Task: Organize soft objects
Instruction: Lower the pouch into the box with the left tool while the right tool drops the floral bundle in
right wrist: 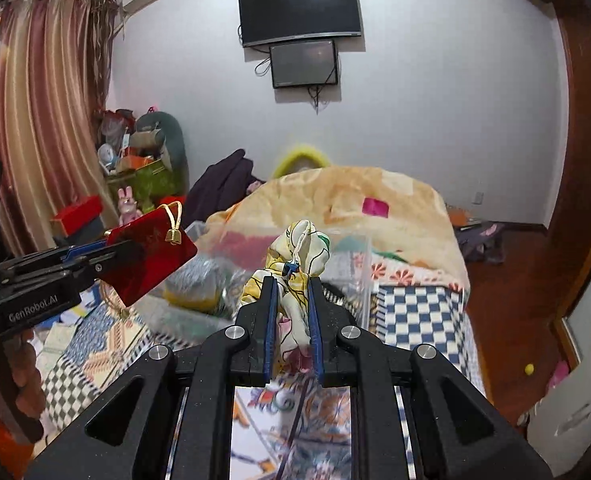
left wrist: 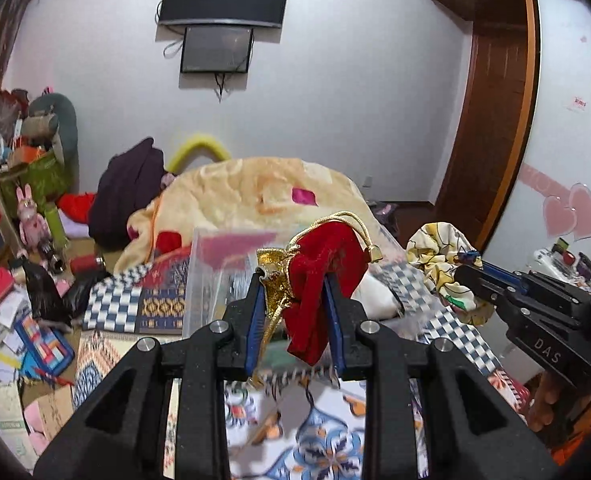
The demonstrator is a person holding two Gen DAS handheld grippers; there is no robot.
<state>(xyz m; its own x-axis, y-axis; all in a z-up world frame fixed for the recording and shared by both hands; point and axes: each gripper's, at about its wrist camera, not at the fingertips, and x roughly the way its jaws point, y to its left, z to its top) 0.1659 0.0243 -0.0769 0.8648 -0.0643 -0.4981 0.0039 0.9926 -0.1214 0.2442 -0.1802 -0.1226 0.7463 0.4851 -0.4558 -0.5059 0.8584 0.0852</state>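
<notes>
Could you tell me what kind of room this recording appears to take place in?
Most likely a cluttered bedroom: a bed under a peach blanket, a wall-mounted television, and striped curtains by the window.

The left gripper [left wrist: 295, 280] is held up, its two fingers squeezed on a red pouch [left wrist: 327, 276]. The right gripper [right wrist: 291, 296] is up beside it, its fingers pinching a yellow cloth [right wrist: 299, 256].
</notes>
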